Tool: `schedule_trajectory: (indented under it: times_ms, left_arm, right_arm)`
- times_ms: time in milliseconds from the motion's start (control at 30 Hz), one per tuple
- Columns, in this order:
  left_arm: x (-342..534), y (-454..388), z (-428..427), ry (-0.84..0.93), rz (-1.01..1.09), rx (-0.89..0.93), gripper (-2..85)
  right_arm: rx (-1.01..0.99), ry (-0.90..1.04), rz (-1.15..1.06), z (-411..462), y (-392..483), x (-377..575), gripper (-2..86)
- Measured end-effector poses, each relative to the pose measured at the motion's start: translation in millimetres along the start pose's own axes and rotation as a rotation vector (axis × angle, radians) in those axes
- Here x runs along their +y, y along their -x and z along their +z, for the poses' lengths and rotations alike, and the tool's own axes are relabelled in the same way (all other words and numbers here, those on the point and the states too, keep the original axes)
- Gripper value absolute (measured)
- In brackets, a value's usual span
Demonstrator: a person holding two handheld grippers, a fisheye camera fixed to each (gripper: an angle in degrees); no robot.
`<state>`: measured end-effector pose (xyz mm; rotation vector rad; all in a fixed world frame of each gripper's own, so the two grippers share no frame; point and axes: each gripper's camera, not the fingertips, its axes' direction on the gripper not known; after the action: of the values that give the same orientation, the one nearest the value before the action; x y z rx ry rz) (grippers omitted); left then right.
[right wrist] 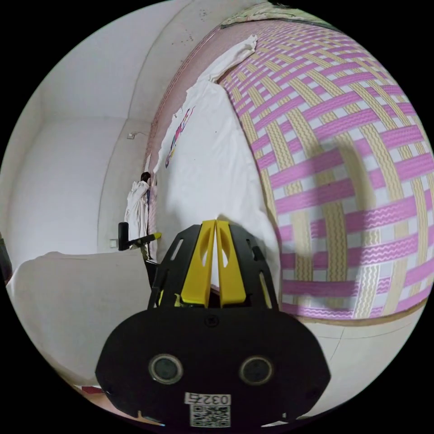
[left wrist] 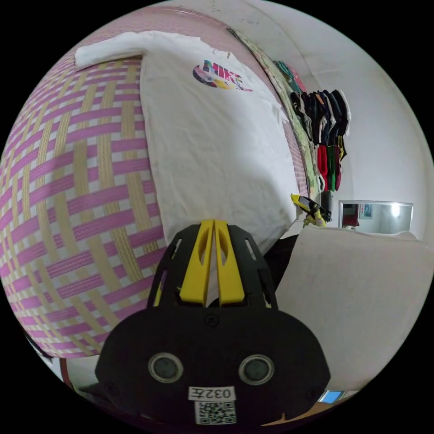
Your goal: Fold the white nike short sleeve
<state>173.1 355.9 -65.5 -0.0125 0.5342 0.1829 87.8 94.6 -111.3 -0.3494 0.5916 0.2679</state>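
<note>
Both claws — left claw [left wrist: 213, 222] and right claw [right wrist: 215, 222] pressed together on the white Nike T-shirt's [left wrist: 212, 149] hem — should lift level over the woven mat [left wrist: 86, 181].

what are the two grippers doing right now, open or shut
Left gripper: jaws closed at the hem of the white short-sleeve shirt; a pinch cannot be confirmed.
Right gripper: the same, at the shirt's hem.
</note>
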Motion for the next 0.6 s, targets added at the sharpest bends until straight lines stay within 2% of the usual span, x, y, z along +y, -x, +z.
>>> schedule_trajectory:
  times_ms: [100,200,300,433,600]
  left_arm:
    - [-9.1,-16.7,-6.5,0.056,-0.024,-0.02,-0.8]
    - [-32.3,-60.4,-26.2,-0.011,0.078,0.025,-0.6]
    - [-88.0,-124.2,-31.5,-0.07,0.199,0.011,0.5]
    - [-193.6,-242.3,2.6,-0.052,0.391,-0.008,6.8]
    - [-286.3,-384.5,72.8,-0.014,0.618,-0.27,8.2]
  right_arm:
    - [0.0,0.018,-0.02,0.1,4.0,14.4,-0.8]
    - [-0.046,-0.11,-0.041,-25.5,7.1,35.3,0.0]
    - [-0.017,-0.247,-0.007,-54.6,0.3,60.3,1.5]
    - [-0.006,-0.303,0.068,-68.3,-20.3,89.5,4.8]
    - [-0.004,-0.306,0.099,-65.5,-28.0,116.8,5.6]
